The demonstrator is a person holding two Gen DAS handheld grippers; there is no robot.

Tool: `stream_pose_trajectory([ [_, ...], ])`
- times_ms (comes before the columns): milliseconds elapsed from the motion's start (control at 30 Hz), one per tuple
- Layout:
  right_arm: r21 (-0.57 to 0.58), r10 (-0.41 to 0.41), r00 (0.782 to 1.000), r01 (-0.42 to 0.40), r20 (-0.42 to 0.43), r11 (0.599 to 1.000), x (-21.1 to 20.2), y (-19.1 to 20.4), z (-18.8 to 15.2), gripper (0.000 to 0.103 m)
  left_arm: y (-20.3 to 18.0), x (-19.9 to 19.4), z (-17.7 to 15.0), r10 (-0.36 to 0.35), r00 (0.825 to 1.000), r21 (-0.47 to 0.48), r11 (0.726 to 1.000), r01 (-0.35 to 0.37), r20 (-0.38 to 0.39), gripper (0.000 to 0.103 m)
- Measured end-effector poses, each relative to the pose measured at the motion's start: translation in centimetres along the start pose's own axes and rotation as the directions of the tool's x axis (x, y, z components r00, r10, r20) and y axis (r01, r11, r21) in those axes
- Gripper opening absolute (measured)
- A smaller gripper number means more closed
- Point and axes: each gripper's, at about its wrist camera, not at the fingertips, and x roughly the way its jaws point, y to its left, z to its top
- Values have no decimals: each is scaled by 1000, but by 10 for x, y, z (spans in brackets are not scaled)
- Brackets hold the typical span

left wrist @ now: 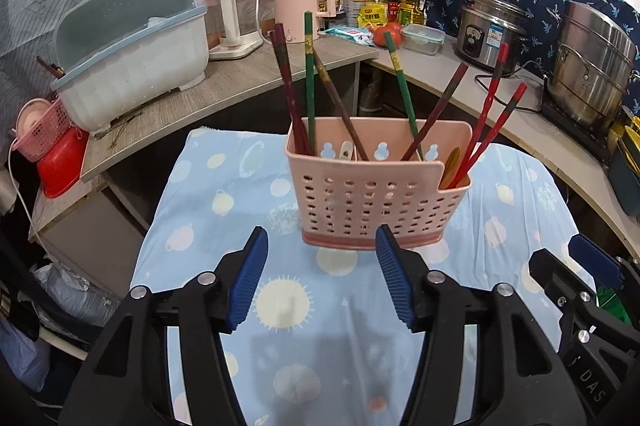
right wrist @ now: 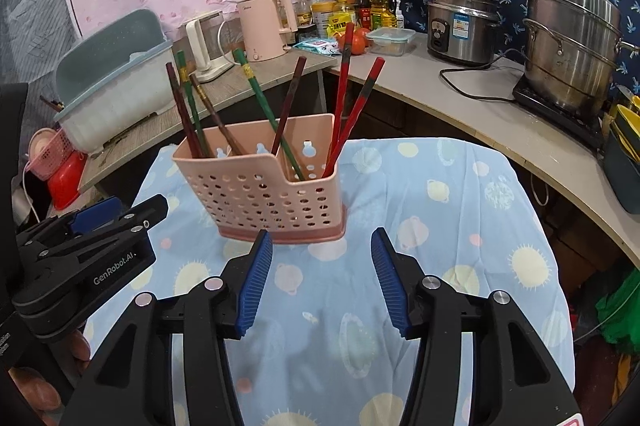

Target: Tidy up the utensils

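A pink perforated utensil caddy (left wrist: 372, 193) (right wrist: 268, 185) stands upright on a table with a blue patterned cloth (left wrist: 224, 185) (right wrist: 440, 209). Several chopsticks lean in it: dark brown (left wrist: 286, 85), green (left wrist: 310, 81) and red (left wrist: 490, 113) ones. A pale spoon handle (left wrist: 346, 149) and a yellowish utensil (left wrist: 452, 161) also show inside. My left gripper (left wrist: 322, 246) hovers just in front of the caddy's base, open, nothing between its blue pads (left wrist: 248, 286). My right gripper (right wrist: 318, 248) is likewise open and empty before the caddy. In the right wrist view the left gripper body (right wrist: 88, 246) sits at the left.
A counter runs behind the table, with a blue-white dish drainer (left wrist: 132, 53), two kettles (left wrist: 304, 5), bottles, a rice cooker (left wrist: 488, 29) and a steel steamer pot (left wrist: 592, 65). A pink basket and red bowl (left wrist: 60, 161) sit at the left.
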Motion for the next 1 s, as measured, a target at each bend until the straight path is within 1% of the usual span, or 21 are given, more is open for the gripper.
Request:
stream_pose_trajectory([
  [33,-2,1,1000,-1,0,1000,-1,1,-2,56,0,-1,-3,5,1000,0,1000,-5,-2,58],
  [133,-11,-5,1000,5,6,1000,-7,4,-10,58,1,-6,-11,16,1000,-4,1000,-16,-5,63],
  [267,-27,-16,1000,16,4,999,-11,9,-16,60,1,-10,-19,35,999,4,999,-35,0,67],
  [333,-33,-17,1000,17,3,999,-13,11,-18,60,1,-13,-23,44,999,4,999,-44,2,74],
  [500,-35,-14,1000,14,3,999,-16,13,-23,66,3,-18,-30,69,997,6,998,-70,13,78],
  [600,-45,-22,1000,21,0,999,-17,16,-28,67,5,-20,-34,84,996,-2,996,-84,10,86],
  [667,-50,-19,1000,19,-3,999,-18,18,-32,72,5,-21,-36,83,996,-4,997,-83,8,87],
  [800,-60,-41,999,40,0,997,-19,20,-37,76,6,-21,-42,90,996,-3,996,-90,-4,90],
  [867,-58,-49,999,49,-4,997,-20,19,-39,82,9,-20,-46,90,996,-10,996,-90,-15,91],
  [933,-46,-43,999,43,-8,998,-20,17,-42,84,10,-19,-49,84,996,-13,996,-85,-26,92],
  [1000,-41,-42,999,41,-15,998,-21,16,-44,84,9,-19,-52,84,996,-10,996,-84,-32,92],
])
